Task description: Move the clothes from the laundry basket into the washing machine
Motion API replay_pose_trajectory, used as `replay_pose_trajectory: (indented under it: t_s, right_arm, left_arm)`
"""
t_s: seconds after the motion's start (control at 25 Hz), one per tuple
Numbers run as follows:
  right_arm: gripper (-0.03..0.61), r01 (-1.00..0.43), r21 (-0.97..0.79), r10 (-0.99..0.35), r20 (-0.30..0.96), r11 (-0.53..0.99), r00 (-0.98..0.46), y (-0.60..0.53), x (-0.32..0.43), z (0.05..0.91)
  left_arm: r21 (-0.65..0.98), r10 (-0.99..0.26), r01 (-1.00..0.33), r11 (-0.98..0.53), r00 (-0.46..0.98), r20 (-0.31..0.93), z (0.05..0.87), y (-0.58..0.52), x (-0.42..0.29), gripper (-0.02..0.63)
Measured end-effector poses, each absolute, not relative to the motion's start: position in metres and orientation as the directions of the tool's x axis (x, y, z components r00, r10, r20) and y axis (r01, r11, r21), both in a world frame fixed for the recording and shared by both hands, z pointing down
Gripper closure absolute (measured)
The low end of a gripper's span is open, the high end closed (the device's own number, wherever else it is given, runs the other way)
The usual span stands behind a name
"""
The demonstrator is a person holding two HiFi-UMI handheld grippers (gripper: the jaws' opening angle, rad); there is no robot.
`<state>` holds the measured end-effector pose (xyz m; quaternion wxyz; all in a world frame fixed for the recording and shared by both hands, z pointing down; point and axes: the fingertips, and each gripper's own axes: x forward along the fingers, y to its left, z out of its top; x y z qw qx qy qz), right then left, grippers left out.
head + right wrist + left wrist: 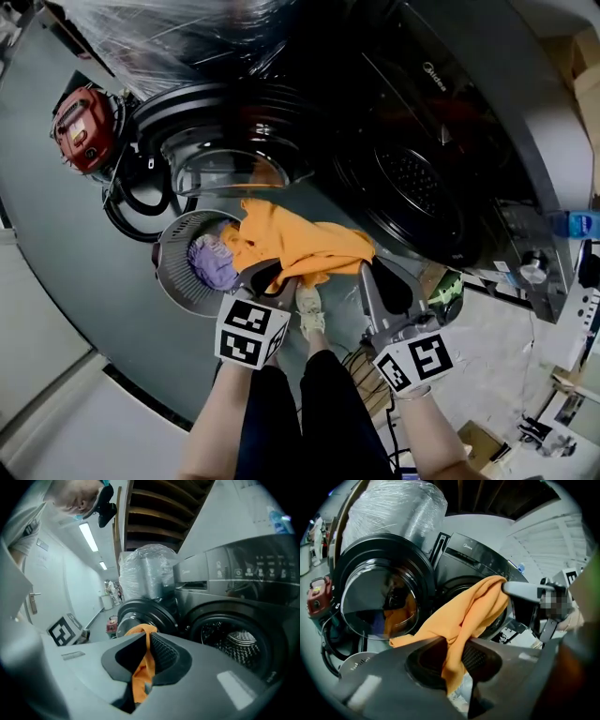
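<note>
An orange garment (pixel 291 246) hangs stretched between both grippers, above and beside the grey laundry basket (pixel 169 272). My left gripper (pixel 272 277) is shut on one end of the orange garment (pixel 464 616). My right gripper (pixel 367 272) is shut on the other end, a strip of orange cloth (pixel 143 663) pinched between its jaws. A purple garment (pixel 214 262) lies in the basket. The dark washing machine has its round door (pixel 225 141) swung open to the left, and its drum opening (pixel 412 183) lies just beyond the garment. In the right gripper view the metal drum (pixel 234 644) shows at the right.
A red machine (pixel 84 127) with a black hose (pixel 141 202) stands left of the door. A plastic-wrapped bulk (pixel 178 28) sits behind it. A bottle (pixel 577 223) rests on the washer's top at the right. The person's shoe (pixel 311 314) stands between the grippers.
</note>
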<state>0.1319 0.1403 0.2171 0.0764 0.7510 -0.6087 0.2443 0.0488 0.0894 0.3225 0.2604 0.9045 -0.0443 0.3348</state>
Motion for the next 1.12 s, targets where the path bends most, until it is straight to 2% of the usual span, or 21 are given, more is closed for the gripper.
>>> replay_pose_trajectory:
  t_s: [0.08,0.12,0.2,0.28,0.4,0.6,0.68,0.8,0.88,1.0,1.04,1.08,1.12]
  right_arm:
    - [0.529,-0.950,-0.189,-0.862,0.490,-0.248,0.127,0.143,0.143,0.240]
    - [0.490,-0.951,-0.207,-0.860,0.500,-0.231,0.100,0.142,0.144,0.252]
    - [0.315,-0.949,-0.259,-0.851,0.526,-0.178,0.016,0.143,0.138,0.278]
    - [0.220,-0.954,-0.277,-0.828,0.558,-0.115,-0.062,0.145,0.127,0.305]
    - [0.155,-0.959,-0.274,-0.803,0.585,-0.068,-0.111,0.143,0.118,0.333]
    - [0.123,-0.964,-0.260,-0.810,0.576,-0.053,-0.110,0.130,0.118,0.355]
    - [0.127,-0.971,-0.226,-0.809,0.584,-0.083,-0.067,0.125,0.126,0.364]
    - [0.172,-0.963,-0.206,-0.820,0.571,-0.174,0.026,0.120,0.146,0.377]
    - [0.236,-0.951,-0.223,-0.830,0.555,-0.213,0.056,0.121,0.153,0.383]
    - [0.412,-0.934,-0.228,-0.823,0.558,-0.274,0.105,0.122,0.162,0.394]
    - [0.446,-0.924,-0.226,-0.813,0.567,-0.308,0.132,0.124,0.168,0.397]
    - [0.460,-0.910,-0.222,-0.801,0.575,-0.349,0.166,0.127,0.176,0.402]
    - [0.466,-0.891,-0.220,-0.787,0.582,-0.397,0.207,0.132,0.185,0.407]
  left_arm:
    - [0.456,0.092,-0.264,-0.850,0.778,0.621,0.324,0.088,0.062,0.525]
    - [0.465,0.090,-0.267,-0.844,0.784,0.615,0.324,0.086,0.070,0.525]
    - [0.487,0.098,-0.265,-0.832,0.794,0.600,0.325,0.086,0.084,0.525]
    - [0.511,0.112,-0.256,-0.821,0.804,0.583,0.325,0.089,0.098,0.525]
    - [0.558,0.143,-0.228,-0.798,0.828,0.543,0.324,0.093,0.115,0.525]
    - [0.637,0.187,-0.177,-0.750,0.867,0.462,0.321,0.098,0.135,0.525]
    - [0.653,0.197,-0.163,-0.740,0.875,0.442,0.320,0.099,0.141,0.525]
    - [0.679,0.200,-0.148,-0.719,0.892,0.406,0.319,0.101,0.152,0.526]
    - [0.691,0.201,-0.138,-0.709,0.901,0.386,0.320,0.103,0.158,0.531]
    - [0.682,0.203,-0.121,-0.722,0.904,0.376,0.326,0.107,0.167,0.531]
    - [0.676,0.199,-0.120,-0.727,0.906,0.375,0.329,0.108,0.170,0.531]
    - [0.676,0.195,-0.121,-0.727,0.908,0.372,0.332,0.108,0.173,0.509]
    - [0.681,0.192,-0.123,-0.722,0.910,0.368,0.335,0.108,0.175,0.453]
